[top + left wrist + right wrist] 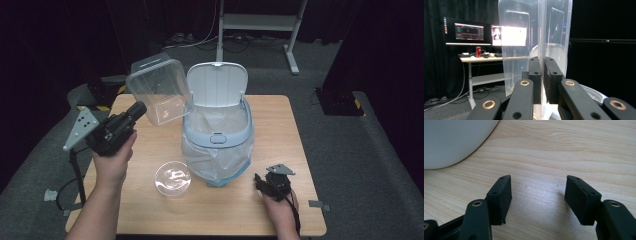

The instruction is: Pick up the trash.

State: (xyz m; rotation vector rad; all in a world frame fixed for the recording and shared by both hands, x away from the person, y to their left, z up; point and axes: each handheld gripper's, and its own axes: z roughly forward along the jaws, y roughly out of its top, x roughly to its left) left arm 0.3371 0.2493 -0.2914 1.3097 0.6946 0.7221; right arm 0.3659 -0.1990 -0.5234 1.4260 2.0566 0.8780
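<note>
table: light wood, bare at right
small bowl: clear, on table near front edge, left of the bin base
desk: background, two lit monitors, red can
frame: grey metal stand on floor behind table

Ahead of the right gripper's open jaws, bare desk lies free up to the bin. The clear box pinched in the left gripper's jaws crowds the bin's raised lid. A small bowl sits between both grippers.
</note>
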